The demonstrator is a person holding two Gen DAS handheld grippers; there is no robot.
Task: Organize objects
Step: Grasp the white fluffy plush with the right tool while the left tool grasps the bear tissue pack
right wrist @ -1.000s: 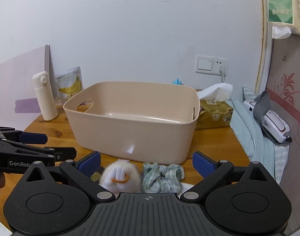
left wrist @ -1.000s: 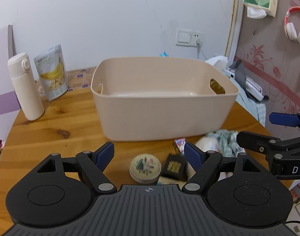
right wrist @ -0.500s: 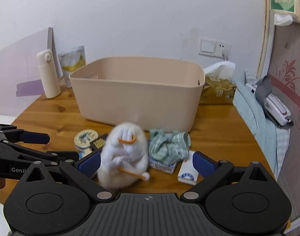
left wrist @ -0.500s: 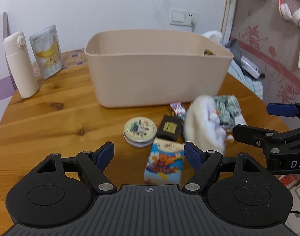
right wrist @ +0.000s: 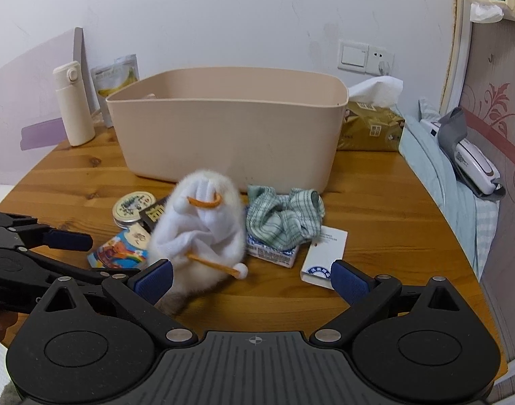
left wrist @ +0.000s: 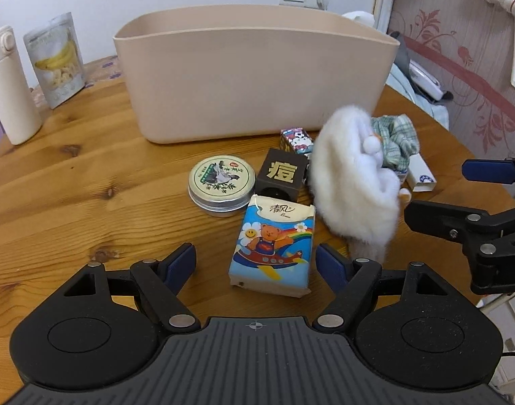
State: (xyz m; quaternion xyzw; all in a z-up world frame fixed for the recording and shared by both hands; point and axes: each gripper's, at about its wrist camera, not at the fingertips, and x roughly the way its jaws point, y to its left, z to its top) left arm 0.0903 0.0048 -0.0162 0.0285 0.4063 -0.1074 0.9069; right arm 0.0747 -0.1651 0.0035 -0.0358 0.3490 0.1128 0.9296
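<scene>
1. Left wrist view: the left gripper [left wrist: 255, 265] sits at the bottom centre of the frame, jaws wide and holding nothing, with a cartoon tissue pack [left wrist: 272, 251] lying between its blue tips.
2. Above the pack, mid-frame, are a round tin [left wrist: 221, 181], a dark cube box [left wrist: 281, 175] and a fluffy white plush toy [left wrist: 353, 184], all on the wooden table [left wrist: 72, 182]. The beige bin [left wrist: 254, 74] fills the upper centre.
3. Right wrist view: the right gripper [right wrist: 254, 275], bottom centre, is also spread wide and empty. The plush toy [right wrist: 203, 226] stands just beyond its left tip; a crumpled green checked cloth [right wrist: 284, 219] and a white card box [right wrist: 325, 253] lie centre right.
4. Judged step: approaching the clutter for a first pick; nothing is visibly in the bin, though its floor is hidden.
5. Next move likely calls for lowering over one item, closing, then lifting above the bin rim.
6. Compared with half a second ago, both cameras have dropped lower and closer; the items look larger and sit higher in frame.
</scene>
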